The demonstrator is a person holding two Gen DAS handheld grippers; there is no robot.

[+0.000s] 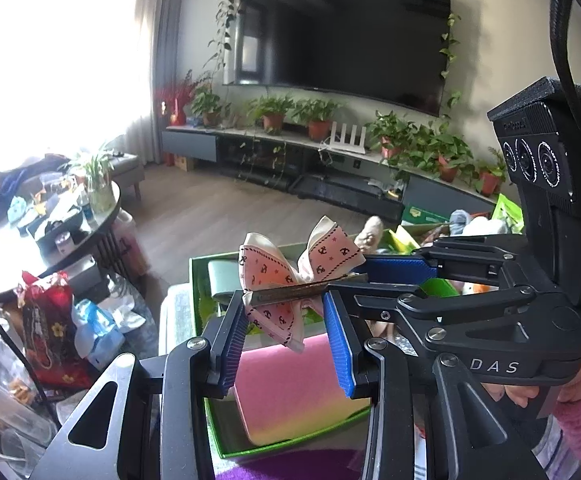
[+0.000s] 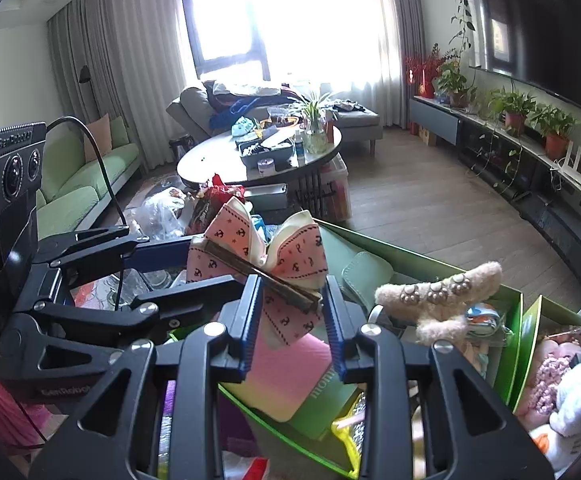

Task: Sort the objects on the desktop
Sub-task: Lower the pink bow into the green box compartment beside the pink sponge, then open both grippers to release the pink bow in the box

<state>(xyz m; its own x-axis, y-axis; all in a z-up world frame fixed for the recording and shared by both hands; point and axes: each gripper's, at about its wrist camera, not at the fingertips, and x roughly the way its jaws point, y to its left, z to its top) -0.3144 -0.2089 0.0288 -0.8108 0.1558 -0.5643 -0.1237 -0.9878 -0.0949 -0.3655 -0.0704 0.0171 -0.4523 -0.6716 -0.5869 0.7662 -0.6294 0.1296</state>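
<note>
Two grippers carry one bow (image 1: 302, 276) over a green box (image 1: 194, 280); the step in hand is judged to be the transfer of the bow to its sorted place.

Bow: a pink ribbon hair bow printed with dark anchors, mounted on a flat metal clip (image 1: 290, 292). It hangs in the air, touching nothing but the grippers, above a pink-and-green pad (image 1: 290, 384) that lies in the box.

Left gripper (image 1: 286, 316): in its own view the clip's left end lies against the left blue pad, while the right pad stands just clear of the ribbon. Whether the pads truly press on the bow cannot be told.

Right gripper (image 2: 292, 308): in its own view the clip's lower end sits between the two blue pads, which stand close on either side of it. The jaws appear closed on the clip, so this gripper is judged to bear the load.

Surroundings: a fluffy claw clip (image 2: 438, 300) with paw marks rests on the box contents to the right; further soft items fill a neighbouring compartment (image 2: 550, 368). A round table (image 2: 218, 164) stands beyond.

Next move: it calls for choosing the compartment, probably beside the claw clip, lowering the bow until it rests there, and spreading both sets of fingers only then. Releasing one side early could let the bow swing or drop onto the pad.
</note>
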